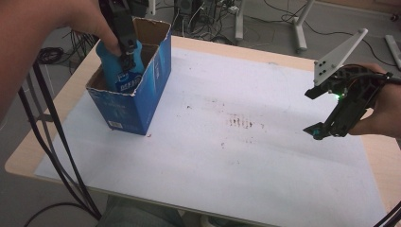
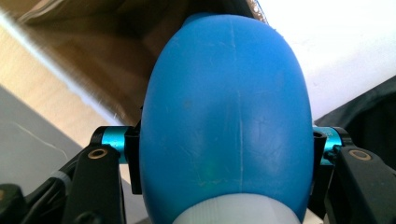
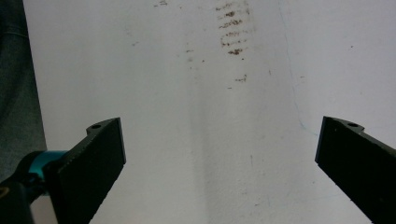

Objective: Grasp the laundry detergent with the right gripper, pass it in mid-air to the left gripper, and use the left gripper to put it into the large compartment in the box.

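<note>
High view: left tool point(image 1: 124, 52) holds blue bottle point(image 1: 118, 66) inside box point(image 1: 137, 101)

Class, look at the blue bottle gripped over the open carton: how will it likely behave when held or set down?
The blue bottle looks smooth and rounded, so it may slip or twist between the left gripper jaws. Its plastic body seems stiff, probably not fragile. Standing tall inside the carton, it could tip against a wall.

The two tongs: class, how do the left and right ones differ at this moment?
The left tongs are shut on the blue bottle; the right tongs stand wide open and hold nothing. The left tongs point down into the blue carton; the right tongs hover above the white table cover. Both have black jaws and are hand-held.
</note>
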A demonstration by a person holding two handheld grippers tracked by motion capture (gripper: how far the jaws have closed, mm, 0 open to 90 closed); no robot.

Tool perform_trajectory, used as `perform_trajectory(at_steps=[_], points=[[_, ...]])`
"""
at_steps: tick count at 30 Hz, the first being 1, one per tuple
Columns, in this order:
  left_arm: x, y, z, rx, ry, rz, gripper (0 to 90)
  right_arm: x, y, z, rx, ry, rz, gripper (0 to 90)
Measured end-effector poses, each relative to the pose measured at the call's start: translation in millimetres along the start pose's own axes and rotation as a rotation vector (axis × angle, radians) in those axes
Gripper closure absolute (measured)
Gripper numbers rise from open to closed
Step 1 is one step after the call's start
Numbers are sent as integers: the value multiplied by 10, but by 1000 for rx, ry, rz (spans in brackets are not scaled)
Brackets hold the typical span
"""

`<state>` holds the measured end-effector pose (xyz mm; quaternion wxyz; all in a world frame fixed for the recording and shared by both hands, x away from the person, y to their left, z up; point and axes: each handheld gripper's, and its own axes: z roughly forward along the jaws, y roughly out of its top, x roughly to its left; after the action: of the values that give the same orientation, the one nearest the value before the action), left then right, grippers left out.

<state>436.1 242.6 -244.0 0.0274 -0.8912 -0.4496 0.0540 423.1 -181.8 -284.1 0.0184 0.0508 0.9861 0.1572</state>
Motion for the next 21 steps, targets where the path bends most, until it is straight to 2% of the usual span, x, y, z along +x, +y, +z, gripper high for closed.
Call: perform_trajectory(at_steps=[2,8,11,12,17,21], points=[[10,3,70,-8,3,24,394,-1,10,12,2,-1,2,7],[5,15,249,-12,33,142,393,-2,37,55,7,2,1,7],[8,26,342,-12,38,164,393,-4,48,76,10,5,1,7],[15,31,368,-10,42,185,392,-7,52,86,8,4,-5,7],[21,40,471,-6,42,203,390,0,56,111,16,8,3,7],[27,49,497,-25,36,203,388,-13,49,111,9,6,-1,8]])
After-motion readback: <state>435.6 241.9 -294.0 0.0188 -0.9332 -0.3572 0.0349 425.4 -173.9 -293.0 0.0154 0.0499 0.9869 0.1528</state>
